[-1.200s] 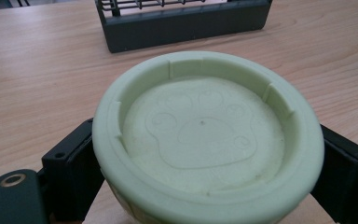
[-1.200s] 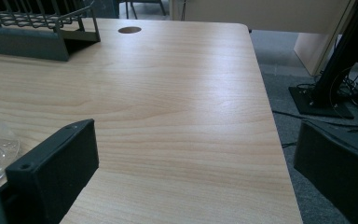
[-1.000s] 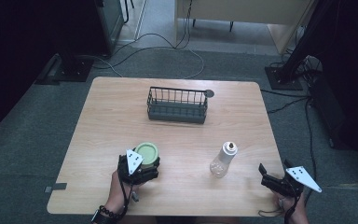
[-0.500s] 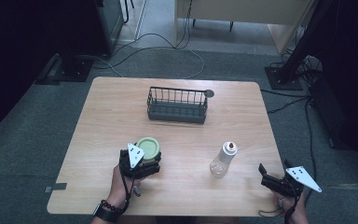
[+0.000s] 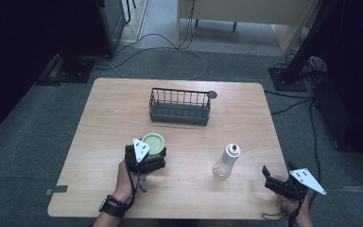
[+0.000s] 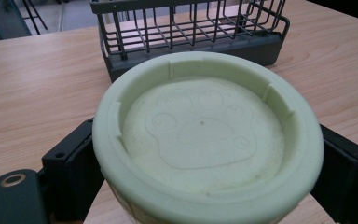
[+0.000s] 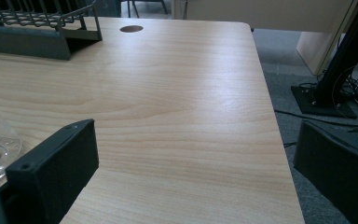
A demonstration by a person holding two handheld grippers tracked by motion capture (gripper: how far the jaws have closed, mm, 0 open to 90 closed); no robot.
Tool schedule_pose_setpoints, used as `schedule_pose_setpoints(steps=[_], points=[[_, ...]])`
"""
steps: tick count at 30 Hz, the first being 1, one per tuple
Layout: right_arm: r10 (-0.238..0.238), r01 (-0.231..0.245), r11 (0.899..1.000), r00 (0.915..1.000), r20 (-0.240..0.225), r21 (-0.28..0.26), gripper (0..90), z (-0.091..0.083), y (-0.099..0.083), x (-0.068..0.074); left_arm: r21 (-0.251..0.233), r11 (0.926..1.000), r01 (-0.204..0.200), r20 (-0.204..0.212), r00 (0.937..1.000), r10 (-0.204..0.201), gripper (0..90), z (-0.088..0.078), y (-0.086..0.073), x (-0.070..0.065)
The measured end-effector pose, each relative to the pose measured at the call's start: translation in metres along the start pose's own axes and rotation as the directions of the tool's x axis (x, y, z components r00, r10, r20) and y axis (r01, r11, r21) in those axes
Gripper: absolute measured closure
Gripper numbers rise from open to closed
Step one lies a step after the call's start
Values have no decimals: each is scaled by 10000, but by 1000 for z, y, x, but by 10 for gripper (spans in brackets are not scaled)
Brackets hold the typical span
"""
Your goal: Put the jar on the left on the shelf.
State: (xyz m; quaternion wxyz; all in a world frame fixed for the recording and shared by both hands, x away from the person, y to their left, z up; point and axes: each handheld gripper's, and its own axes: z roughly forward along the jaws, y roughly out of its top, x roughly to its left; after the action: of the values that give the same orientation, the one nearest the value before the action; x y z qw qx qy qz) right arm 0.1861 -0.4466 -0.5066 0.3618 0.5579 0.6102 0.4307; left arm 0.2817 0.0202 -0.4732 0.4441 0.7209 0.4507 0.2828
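Item: pale green round-lidded plastic jar (image 5: pixel 153 143), table's (image 5: pixel 108 118) near left. Your left gripper (image 5: pixel 146 158) fingers close around its sides; squeeze evenly, lift straight, carry toward the dark wire basket (image 5: pixel 180 106) at 12 o'clock. Right gripper (image 5: pixel 276 181) fingers wide apart, empty, beside the clear plastic bottle (image 5: pixel 226 161).

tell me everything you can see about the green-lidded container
The green-lidded container is a round tub standing upright near the table's front left, in front of the wire basket. Its pale green lid, matte like plastic or silicone, has a raised, notched rim and an embossed paw-like motif. The left hand-held gripper has a black jaw on either side of it.
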Motion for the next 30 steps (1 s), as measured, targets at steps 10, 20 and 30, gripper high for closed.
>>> schedule_pose_setpoints(steps=[10, 20, 30], points=[[-40, 40, 10000, 10000, 17, 44, 0, 0, 0, 0, 4, 9999, 129, -33, 9999, -128, 110, 13, 9, 4], [-76, 76, 10000, 10000, 12, 61, 0, 1, 0, 1, 38, 10000, 82, -95, 9999, -82, 110, 23, 17, 5], [-73, 73, 9999, 10000, 33, 76, 0, 1, 0, 1, -19, 10000, 33, -72, 10000, -33, 110, 30, 31, 7]])
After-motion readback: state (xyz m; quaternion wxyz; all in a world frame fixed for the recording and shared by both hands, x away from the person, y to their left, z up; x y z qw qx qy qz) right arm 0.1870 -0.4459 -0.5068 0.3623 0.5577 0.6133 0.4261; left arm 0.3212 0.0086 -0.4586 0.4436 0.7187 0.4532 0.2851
